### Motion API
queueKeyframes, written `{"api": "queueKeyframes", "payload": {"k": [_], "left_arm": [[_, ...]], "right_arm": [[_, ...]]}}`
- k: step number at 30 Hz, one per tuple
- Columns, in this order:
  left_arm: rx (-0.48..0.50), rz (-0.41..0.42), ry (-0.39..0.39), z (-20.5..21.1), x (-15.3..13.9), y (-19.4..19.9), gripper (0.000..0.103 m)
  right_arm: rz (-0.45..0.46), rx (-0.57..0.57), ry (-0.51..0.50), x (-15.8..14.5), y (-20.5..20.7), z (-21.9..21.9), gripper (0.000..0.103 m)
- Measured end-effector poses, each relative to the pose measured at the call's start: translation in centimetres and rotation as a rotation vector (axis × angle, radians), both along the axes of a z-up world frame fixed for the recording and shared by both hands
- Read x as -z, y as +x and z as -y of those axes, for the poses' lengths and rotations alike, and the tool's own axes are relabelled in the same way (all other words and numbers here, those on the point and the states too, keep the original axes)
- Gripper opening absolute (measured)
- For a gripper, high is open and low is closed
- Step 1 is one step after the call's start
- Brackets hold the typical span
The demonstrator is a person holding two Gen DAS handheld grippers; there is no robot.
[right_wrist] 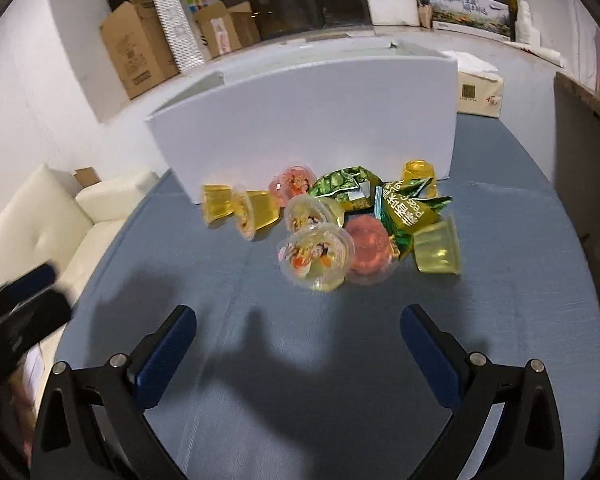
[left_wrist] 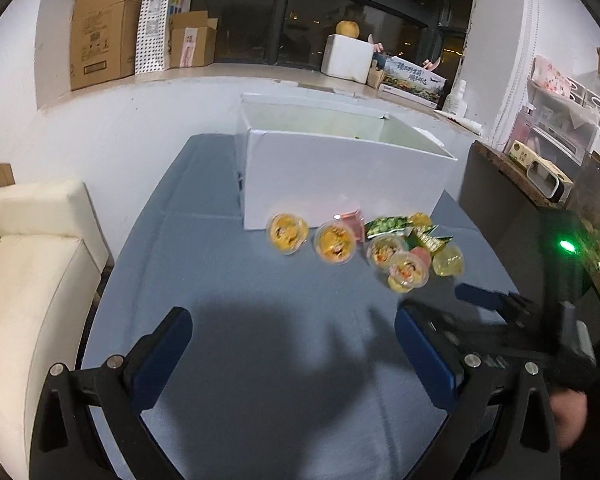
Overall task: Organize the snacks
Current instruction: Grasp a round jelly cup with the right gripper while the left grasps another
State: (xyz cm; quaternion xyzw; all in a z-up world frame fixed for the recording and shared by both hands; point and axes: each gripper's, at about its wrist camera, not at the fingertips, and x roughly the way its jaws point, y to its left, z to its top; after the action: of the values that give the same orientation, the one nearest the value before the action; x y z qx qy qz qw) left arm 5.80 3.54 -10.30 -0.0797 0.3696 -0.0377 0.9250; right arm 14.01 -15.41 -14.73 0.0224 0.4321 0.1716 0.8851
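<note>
Lying: snacks in a loose pile on the blue tablecloth [right_wrist: 500,320], at the near face of the white box [right_wrist: 308,120].
Jelly cups: small clear plastic tubs, tapered, with printed peel lids; most are tipped on their sides.
Yellow cups: 2 side by side at the pile's left [right_wrist: 240,210], 1 pale one at the near right [right_wrist: 438,252], 1 at the far right against the box [right_wrist: 418,172].
Fruit cup: nearest of all, lid facing the camera, fruit bits showing through [right_wrist: 314,256].
Pink cups: 1 just right of the fruit cup [right_wrist: 370,250], 1 farther back [right_wrist: 296,182].
Green packets: 2 crinkled glossy foil bags [right_wrist: 346,188] in the pile's far right half.
Box: open-topped, smooth white card, rectangular [left_wrist: 340,172].
Cloth: matte, finely woven, creased in straight fold lines.
Left gripper [left_wrist: 294,334]: released, jaws spread wide, nothing between the blue pads.
Right gripper [right_wrist: 298,330]: released, spread wide, empty, near the pile.
Sofa: cream, cushioned, at left [left_wrist: 32,248].
</note>
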Motion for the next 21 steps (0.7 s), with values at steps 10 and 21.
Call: {"api": "queueKeyframes", "payload": {"k": [10,21], "left_arm": [[-0.034,-0.027,-0.022,-1.9,1.2,0.3,0.103],[0.008,-0.010,0.062,-0.8,1.4,4.4,0.103]], "right_arm": [[-0.038,0.065,-0.048,1.5,3.8,-1.7,0.048],[0.024,0.006,0.007,-0.9,-0.4,0.3,0.047]]}}
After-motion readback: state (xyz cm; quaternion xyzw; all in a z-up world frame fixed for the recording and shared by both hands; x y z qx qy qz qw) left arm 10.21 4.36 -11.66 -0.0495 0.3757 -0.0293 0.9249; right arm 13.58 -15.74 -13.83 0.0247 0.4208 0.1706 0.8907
